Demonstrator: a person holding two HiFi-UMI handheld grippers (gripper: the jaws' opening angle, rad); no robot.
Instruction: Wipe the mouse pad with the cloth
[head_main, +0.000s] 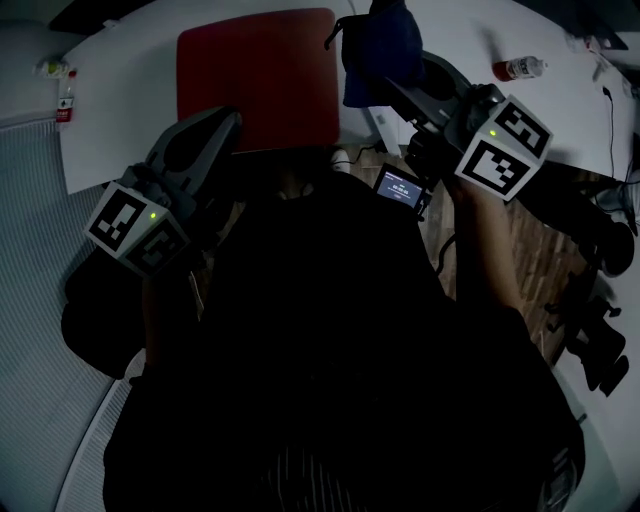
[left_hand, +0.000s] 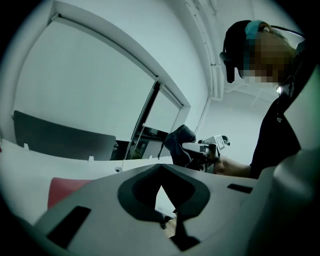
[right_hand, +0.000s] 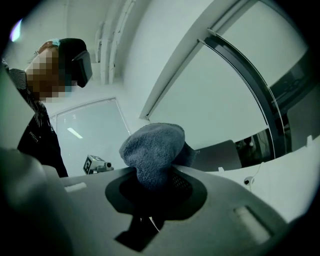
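Grip comes first: your right gripper (right_hand: 150, 176) is clamped on the dark blue cloth (right_hand: 152, 146), pinching a bunched fold so that a rounded wad bulges past the tips. Your left gripper (left_hand: 161, 169) has its jaws together with nothing between them, and hangs close by your body. The cloth is up in the air, off the table, near the pad's right edge in the head view. It looks like soft, light terry that will flop and fold, so a deep pinch on the bunch seems right to me. Beyond lies the red mouse pad (head_main: 258, 75), flat on the white table (head_main: 120, 90). It looks thin and light and may slide, so your free gripper could pin a corner.
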